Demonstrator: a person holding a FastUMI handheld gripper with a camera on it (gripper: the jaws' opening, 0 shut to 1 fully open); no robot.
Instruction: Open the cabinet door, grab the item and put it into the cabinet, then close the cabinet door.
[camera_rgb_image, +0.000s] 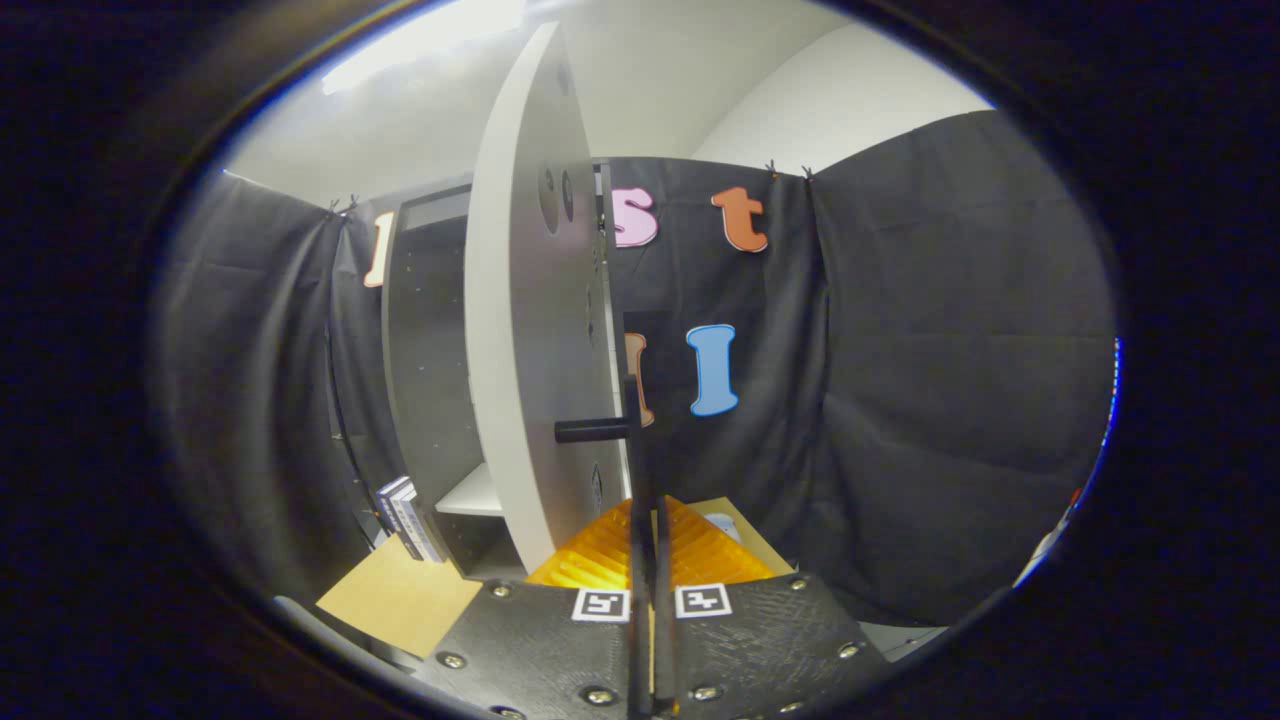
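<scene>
Clamping the cabinet door's black bar handle (640, 440), your gripper (648, 545) is holding its orange fingers (600, 550) nearly together w/ the bar running between them. Door (530, 330) is standing swung open, edge-on just ahead. Cabinet (430, 350) interior is showing left of it; books (405, 518) are leaning at its base on the tabletop (395, 595).

No readable text: only two square black-and-white coded markers (650, 603), one on each finger base of the gripper (650, 560).
</scene>
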